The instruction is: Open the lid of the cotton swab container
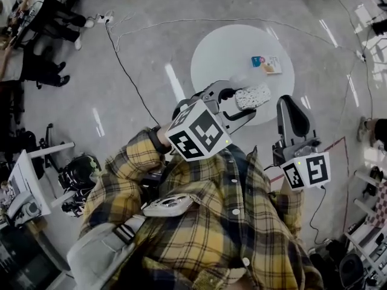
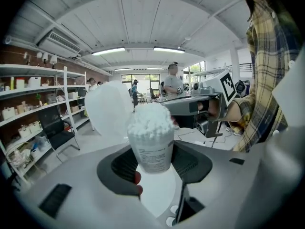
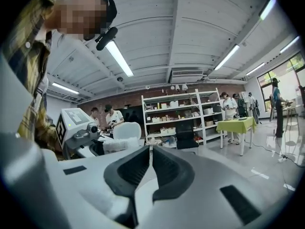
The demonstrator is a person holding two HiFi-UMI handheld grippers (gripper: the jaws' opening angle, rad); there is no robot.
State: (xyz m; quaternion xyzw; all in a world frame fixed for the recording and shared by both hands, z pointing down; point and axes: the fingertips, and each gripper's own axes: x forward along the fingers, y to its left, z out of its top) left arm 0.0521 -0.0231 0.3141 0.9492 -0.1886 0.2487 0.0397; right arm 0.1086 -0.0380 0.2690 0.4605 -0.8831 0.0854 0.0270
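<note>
Between the left gripper (image 2: pixel 155 159) pads: cotton swab container (image 2: pixel 151 149), gripped upright, lid (image 2: pixel 108 109) flipped back toward 10 o'clock.
Left gripper view alone: bare cotton tips (image 2: pixel 150 120) on top. Right gripper view alone: right gripper (image 3: pixel 150 149) jaws pressed together, empty, container at 9 o'clock.

Right gripper (image 3: pixel 150 149) jaws pressed together, nothing between them, left gripper (image 3: pixel 98 148) at left holding cotton swab container (image 3: pixel 119 145), white swab tips pointing right, round white lid (image 3: pixel 127 130) open behind it, shelf unit (image 3: pixel 178 116) at back wall, green-covered table (image 3: pixel 236 125) at right, people standing about.
</note>
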